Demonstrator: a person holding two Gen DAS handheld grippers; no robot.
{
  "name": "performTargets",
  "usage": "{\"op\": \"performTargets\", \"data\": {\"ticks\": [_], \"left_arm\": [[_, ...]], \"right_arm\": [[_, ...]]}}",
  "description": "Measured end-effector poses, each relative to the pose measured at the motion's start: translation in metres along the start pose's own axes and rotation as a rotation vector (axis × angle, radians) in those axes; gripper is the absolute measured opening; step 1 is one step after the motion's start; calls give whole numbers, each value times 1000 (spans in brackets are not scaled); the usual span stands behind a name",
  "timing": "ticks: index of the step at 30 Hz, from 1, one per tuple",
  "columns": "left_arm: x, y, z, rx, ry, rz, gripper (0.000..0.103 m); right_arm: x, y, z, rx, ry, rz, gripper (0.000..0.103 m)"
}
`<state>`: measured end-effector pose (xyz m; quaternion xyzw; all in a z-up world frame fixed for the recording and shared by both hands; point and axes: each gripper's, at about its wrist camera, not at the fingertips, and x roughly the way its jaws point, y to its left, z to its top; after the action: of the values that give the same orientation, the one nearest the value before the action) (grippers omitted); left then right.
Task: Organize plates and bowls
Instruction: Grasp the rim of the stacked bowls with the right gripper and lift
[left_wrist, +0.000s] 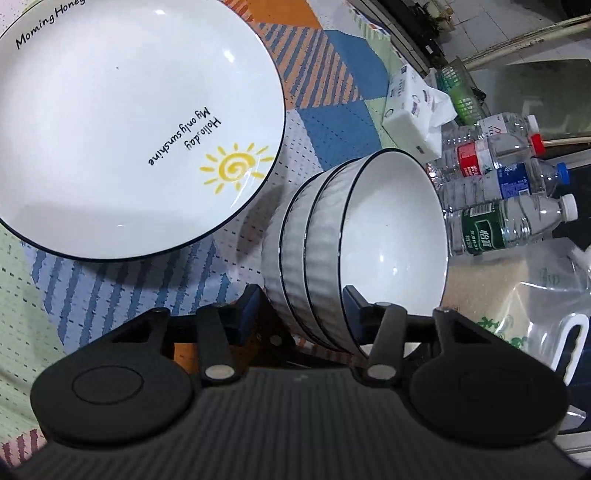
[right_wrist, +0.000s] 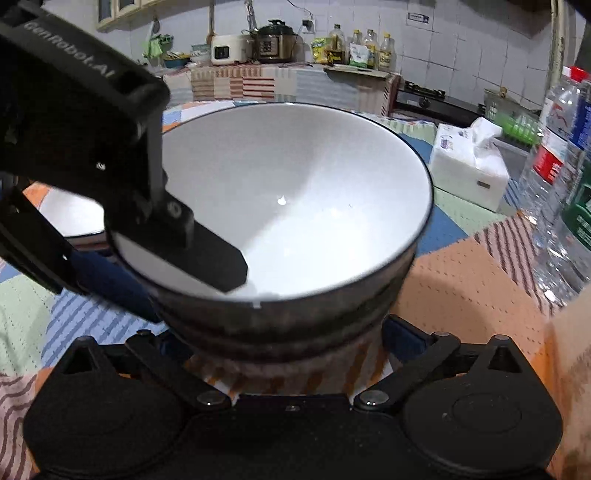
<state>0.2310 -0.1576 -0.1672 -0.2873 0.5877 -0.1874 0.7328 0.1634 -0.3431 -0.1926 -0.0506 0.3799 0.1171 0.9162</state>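
- Because three ribbed white bowls (left_wrist: 354, 240) are nested as one stack, the load is judged heavy for a rim pinch, stiff, glazed-slick and breakable; it stands directly ahead of both tools on the patchwork tablecloth (left_wrist: 332, 122).
- The left gripper (left_wrist: 303, 310) is clamped over the stack's near wall, one finger inside the top bowl and one outside.
- In the right wrist view that inside finger (right_wrist: 218, 262) lies flat against the inner glaze.
- The right gripper (right_wrist: 291, 332) is spread wide, its fingers flanking the stack's base; whether they touch the ribbing cannot be told.
- The ribs probably offer better purchase than the smooth inside, so a low two-sided hold looks safest.
- The sun-printed plate (left_wrist: 122, 125) lies ahead-left of the left gripper, apart from the bowls.
- Water bottles (left_wrist: 506, 221) and a tissue pack (left_wrist: 413, 110) crowd ahead-right; a swing there risks a knock.
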Motion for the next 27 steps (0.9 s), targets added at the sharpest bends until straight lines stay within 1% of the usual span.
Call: {"op": "performTargets", "data": {"ticks": [2, 3, 4, 7, 14, 16, 17, 19, 21, 24, 27], "left_arm": [[4, 1, 1, -21, -6, 17, 47], [4, 1, 3, -27, -10, 20, 47], [5, -1, 3, -28, -12, 25, 47], [4, -2, 0, -5, -26, 31, 47], [3, -4, -1, 28, -31, 30, 45], [2, -8, -2, 60, -32, 36, 43], [1, -12, -3, 91, -38, 43, 41], [-1, -16, -4, 121, -41, 63, 41], [-1, -16, -3, 135, -29, 62, 41], [-1, -15, -1, 146, -15, 52, 41], [1, -12, 1, 121, -9, 40, 43]], "right_arm": [[0, 2, 1, -3, 3, -1, 102], [-1, 4, 2, -5, 5, 0, 100], [-2, 5, 2, -8, 2, -1, 97], [-5, 8, -2, -7, -21, -6, 94], [-7, 8, -7, 17, -57, -16, 93], [-8, 9, -8, 21, -60, -23, 92], [-8, 10, -8, 22, -61, -26, 92], [-8, 10, -7, 25, -61, -26, 91], [-9, 11, -7, 23, -58, -25, 91], [-9, 11, -8, 20, -61, -25, 90], [-5, 6, -6, 12, -61, -16, 91]]}}
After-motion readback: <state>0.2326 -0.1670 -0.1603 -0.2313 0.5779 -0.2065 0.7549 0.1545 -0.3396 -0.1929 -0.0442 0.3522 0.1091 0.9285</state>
